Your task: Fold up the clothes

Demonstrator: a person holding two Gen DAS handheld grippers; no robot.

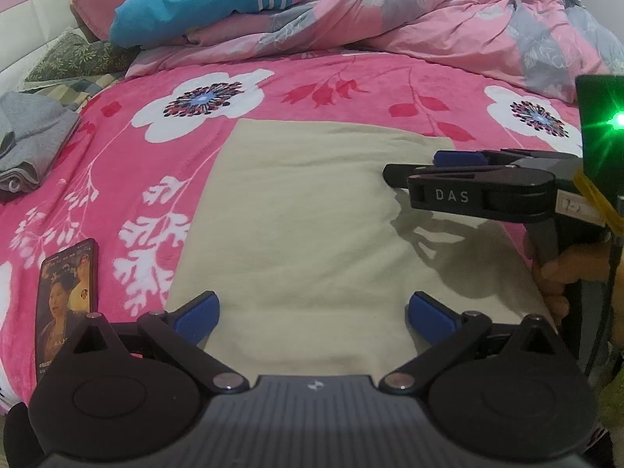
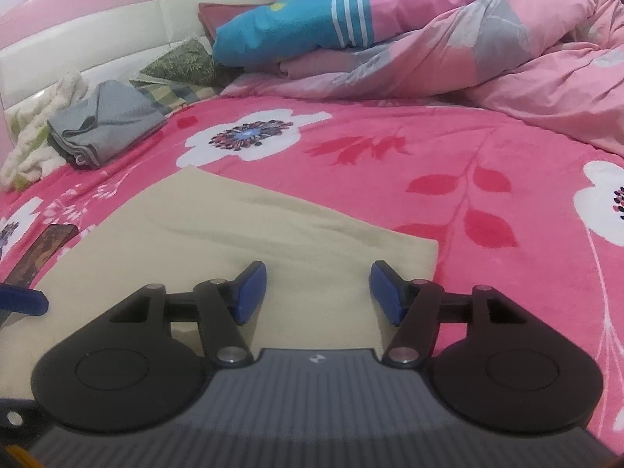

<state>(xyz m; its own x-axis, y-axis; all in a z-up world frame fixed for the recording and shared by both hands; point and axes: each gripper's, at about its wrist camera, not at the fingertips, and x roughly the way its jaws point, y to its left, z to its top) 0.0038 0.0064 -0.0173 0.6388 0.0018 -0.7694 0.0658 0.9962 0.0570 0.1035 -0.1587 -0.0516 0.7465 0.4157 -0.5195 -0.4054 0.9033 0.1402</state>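
A beige garment (image 1: 312,214) lies flat as a smooth rectangle on the pink flowered blanket (image 1: 312,85). My left gripper (image 1: 314,316) hovers over its near edge, open, with only cloth showing between the blue pads. In the left wrist view my right gripper (image 1: 417,167) comes in side-on from the right, above the garment's far right corner, with a hand (image 1: 561,273) on its handle. In the right wrist view the right gripper (image 2: 318,292) is open over that corner of the beige garment (image 2: 218,234), with nothing between the pads. One blue finger of the left gripper (image 2: 23,298) pokes in at the left edge.
A phone (image 1: 66,296) with a lit screen lies on the blanket left of the garment. A folded grey garment (image 2: 105,128) sits at the far left by the headboard (image 2: 78,35). A bunched pink quilt (image 1: 429,19) and a blue pillow (image 1: 202,0) fill the back.
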